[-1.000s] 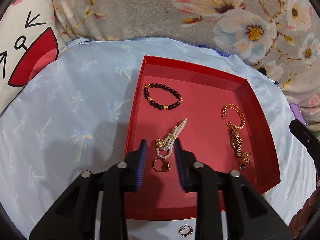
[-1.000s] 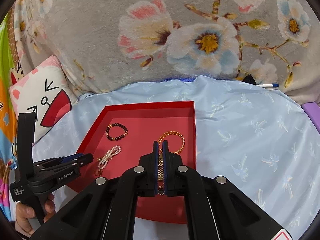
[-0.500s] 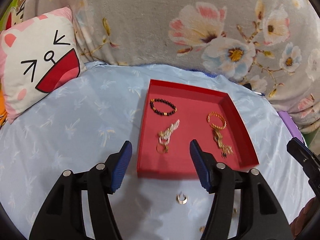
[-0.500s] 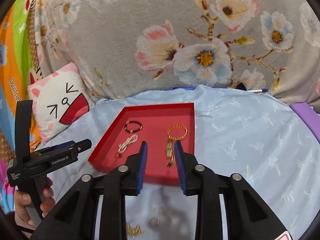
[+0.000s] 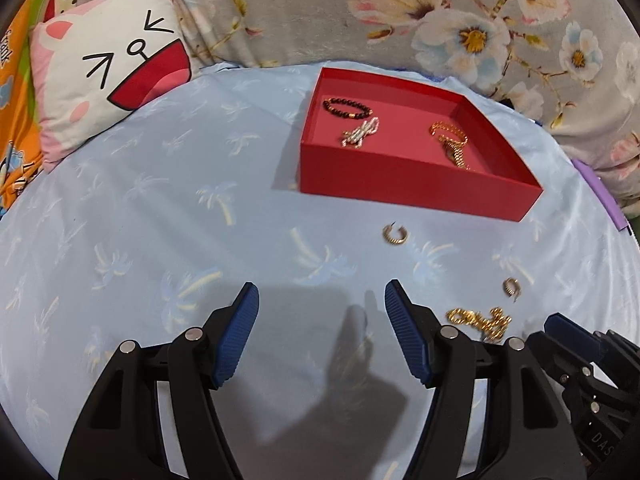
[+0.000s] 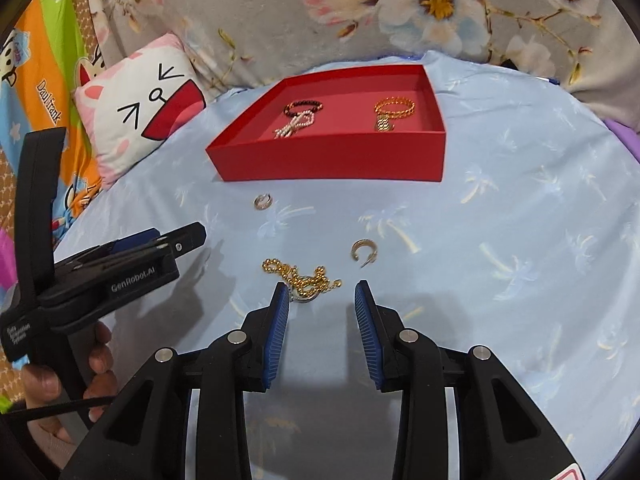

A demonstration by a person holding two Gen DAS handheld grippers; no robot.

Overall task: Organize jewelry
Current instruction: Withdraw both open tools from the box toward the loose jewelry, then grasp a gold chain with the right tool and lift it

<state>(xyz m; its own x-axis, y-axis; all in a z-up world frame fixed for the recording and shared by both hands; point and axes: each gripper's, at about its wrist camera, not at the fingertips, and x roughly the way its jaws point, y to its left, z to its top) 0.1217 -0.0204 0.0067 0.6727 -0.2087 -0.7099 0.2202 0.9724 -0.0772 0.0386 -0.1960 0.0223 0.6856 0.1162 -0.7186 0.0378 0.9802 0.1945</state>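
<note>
A red tray [image 5: 416,178] [image 6: 332,160] on the blue sheet holds a dark bead bracelet [image 5: 347,107], a pearl strand [image 5: 360,133] and gold bracelets [image 5: 450,138]. On the sheet in front of it lie a gold hoop earring [image 5: 395,234] [image 6: 264,201], a second hoop [image 6: 363,251] [image 5: 512,287] and a gold bead chain [image 6: 302,274] [image 5: 480,320]. My left gripper [image 5: 320,300] is open and empty, well short of the tray. My right gripper [image 6: 322,294] is open and empty, its left finger beside the chain.
A white cat-face cushion [image 5: 112,68] lies at the left. Floral fabric [image 6: 360,12] rises behind the tray. A purple object [image 5: 600,196] sits at the sheet's right edge. The left gripper's body [image 6: 112,268] is at the left in the right wrist view.
Both grippers pulled back from the tray and opened wide. The right one let go of the gold watch-style bracelet, which now lies in the tray. Loose pieces on the sheet came into view.
</note>
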